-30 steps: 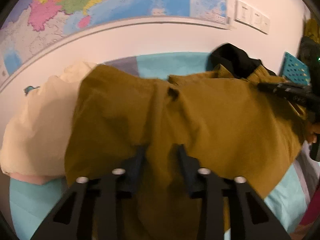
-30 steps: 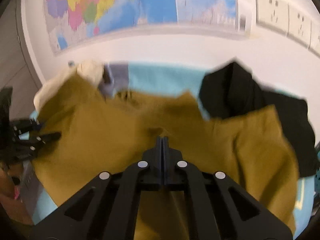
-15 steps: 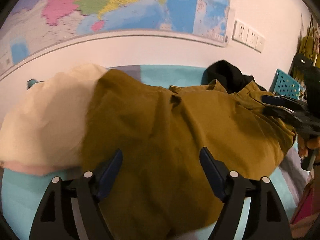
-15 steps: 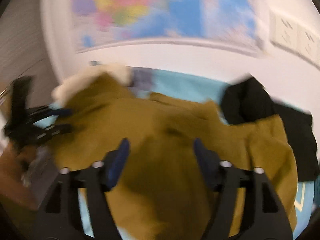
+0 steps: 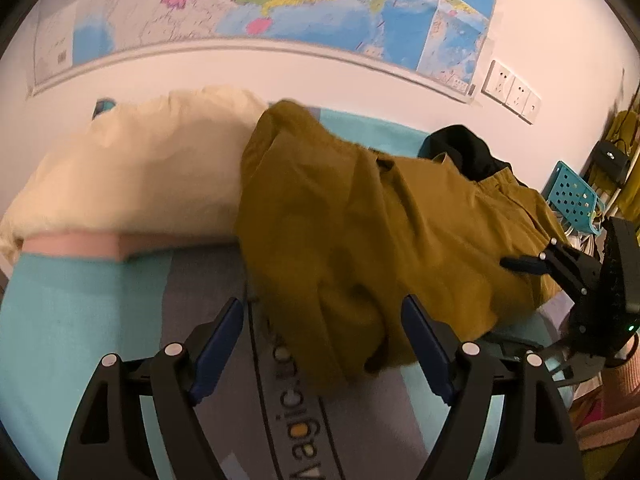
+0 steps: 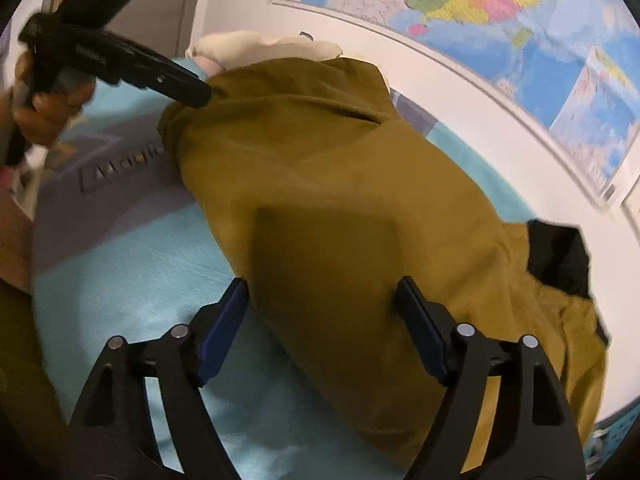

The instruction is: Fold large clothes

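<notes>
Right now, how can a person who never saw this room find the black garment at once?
Start from the large coloured map on the white wall and look down to the turquoise mat below it. A big mustard-brown garment lies across the mat. The black garment sits bunched at its far end, below the wall sockets; it is the only dark cloth, unlike the cream pile at the other end.

We are looking at a mustard-brown garment (image 5: 360, 216), large and rumpled, lying in a loose heap across the teal bedsheet (image 5: 80, 320), one end overlapping a cream pillow (image 5: 140, 168), the other touching black clothing (image 5: 464, 152).
</notes>
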Available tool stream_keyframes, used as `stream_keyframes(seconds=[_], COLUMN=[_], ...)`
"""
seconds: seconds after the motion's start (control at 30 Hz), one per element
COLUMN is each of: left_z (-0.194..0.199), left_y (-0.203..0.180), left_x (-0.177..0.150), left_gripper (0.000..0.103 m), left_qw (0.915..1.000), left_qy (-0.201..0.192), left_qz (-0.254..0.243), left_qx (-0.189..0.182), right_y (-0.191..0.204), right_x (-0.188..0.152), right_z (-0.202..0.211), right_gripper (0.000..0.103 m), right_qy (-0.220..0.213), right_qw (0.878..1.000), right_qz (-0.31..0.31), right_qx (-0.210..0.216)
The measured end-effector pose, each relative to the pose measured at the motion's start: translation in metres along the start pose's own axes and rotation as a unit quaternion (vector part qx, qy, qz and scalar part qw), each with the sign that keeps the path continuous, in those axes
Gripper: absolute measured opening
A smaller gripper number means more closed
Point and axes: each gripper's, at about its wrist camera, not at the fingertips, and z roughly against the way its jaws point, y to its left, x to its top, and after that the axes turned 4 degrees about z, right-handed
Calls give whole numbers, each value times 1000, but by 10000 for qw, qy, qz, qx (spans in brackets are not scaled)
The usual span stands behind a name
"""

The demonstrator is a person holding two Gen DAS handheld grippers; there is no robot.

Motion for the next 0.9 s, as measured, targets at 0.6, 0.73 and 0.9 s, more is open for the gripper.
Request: stream_keyframes(seconds=[0.6,0.73,0.9], left_z=[24,27,7], left_y=[-6,17,26], left_x=[-2,1,-15], left_gripper=[13,4,25], left_qw=[9916,9947,9968], left_qy=[-396,-360,41], left_qz=[-1108,-853,-527], left_qx=[-542,-442,-597], right_y=[-58,-48,-35], right_x=[4,-3,-7], right_z=[31,20,14], right_gripper=[21,22,42], right_qy=[-614,-448,-219], right_qw=[9776,9764,9804], right_qz=[-1746,-1781,-1604], right_qx=[1006,1135,1123])
